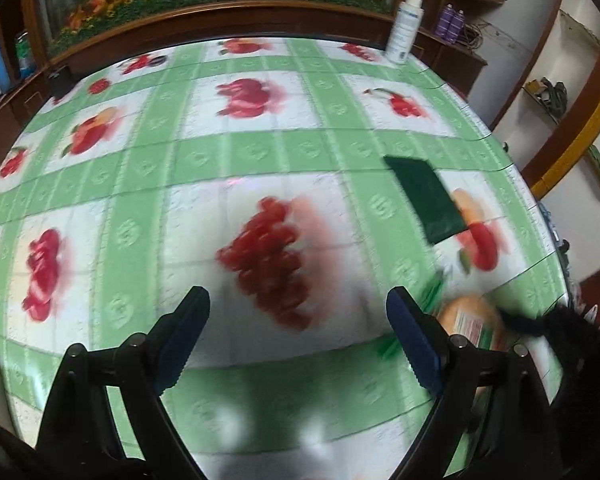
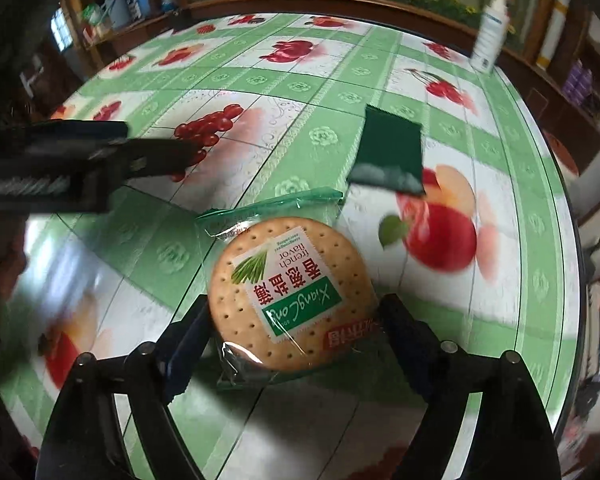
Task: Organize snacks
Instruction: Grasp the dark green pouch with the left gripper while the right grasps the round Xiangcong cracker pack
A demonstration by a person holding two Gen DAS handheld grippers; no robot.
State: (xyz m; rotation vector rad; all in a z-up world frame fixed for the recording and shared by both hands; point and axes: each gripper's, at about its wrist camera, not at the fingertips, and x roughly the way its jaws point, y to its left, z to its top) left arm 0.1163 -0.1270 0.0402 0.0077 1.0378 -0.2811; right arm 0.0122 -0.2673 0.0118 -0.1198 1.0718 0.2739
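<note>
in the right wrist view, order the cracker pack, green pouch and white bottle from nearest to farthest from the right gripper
1. cracker pack, between the right gripper's fingers
2. green pouch, beyond it, slightly right
3. white bottle, at the table's far right edge

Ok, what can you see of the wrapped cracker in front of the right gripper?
The wrapped cracker is one large round golden biscuit with dotted holes, sealed in clear plastic with green ends and a green-and-white label showing scallions. It lies flat on the fruit-print tablecloth, between the right gripper's fingers, which sit at its edges.
</note>
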